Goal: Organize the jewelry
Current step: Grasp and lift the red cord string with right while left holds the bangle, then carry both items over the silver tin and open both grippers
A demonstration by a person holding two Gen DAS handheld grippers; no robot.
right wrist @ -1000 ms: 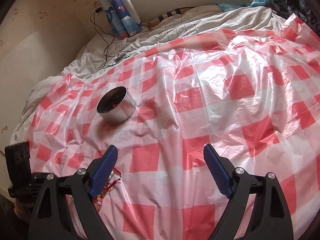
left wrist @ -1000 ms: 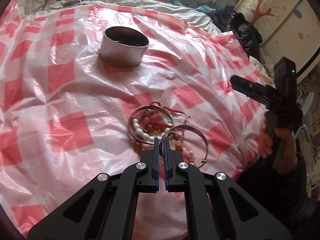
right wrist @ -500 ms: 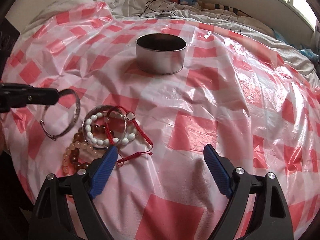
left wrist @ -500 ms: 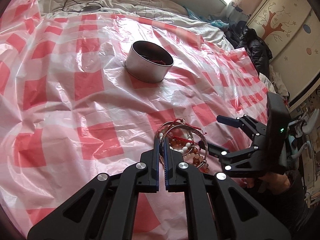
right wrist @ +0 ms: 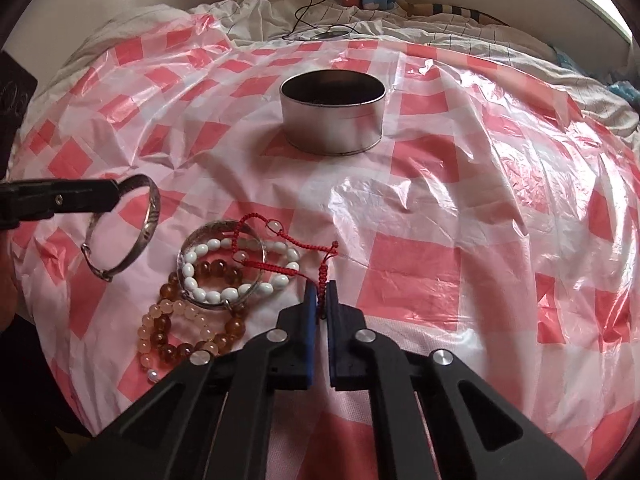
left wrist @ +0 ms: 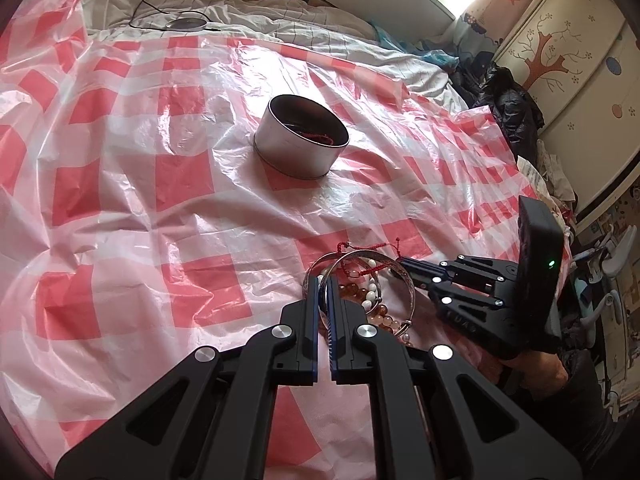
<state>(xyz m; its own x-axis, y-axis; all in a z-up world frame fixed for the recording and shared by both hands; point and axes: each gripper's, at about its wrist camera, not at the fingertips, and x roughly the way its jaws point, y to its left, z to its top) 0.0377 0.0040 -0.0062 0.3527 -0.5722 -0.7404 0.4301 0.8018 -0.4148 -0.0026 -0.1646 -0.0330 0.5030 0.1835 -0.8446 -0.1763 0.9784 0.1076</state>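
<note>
Jewelry mostly waits at lower left; tin (right wrist: 333, 118) holds little. Left gripper (right wrist: 116, 196) pinches a silver bangle (right wrist: 136, 232); right gripper (right wrist: 320, 300) just clamped the red cord bracelet (right wrist: 280, 268).

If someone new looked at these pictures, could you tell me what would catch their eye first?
Probably the heap of bracelets near the edge of the red-and-white checked plastic sheet: white beads, amber beads and a silver bangle. The right gripper has just closed on the red cord bracelet, and the left gripper holds a second silver bangle raised beside the heap. Farther back stands an open round metal tin.
</note>
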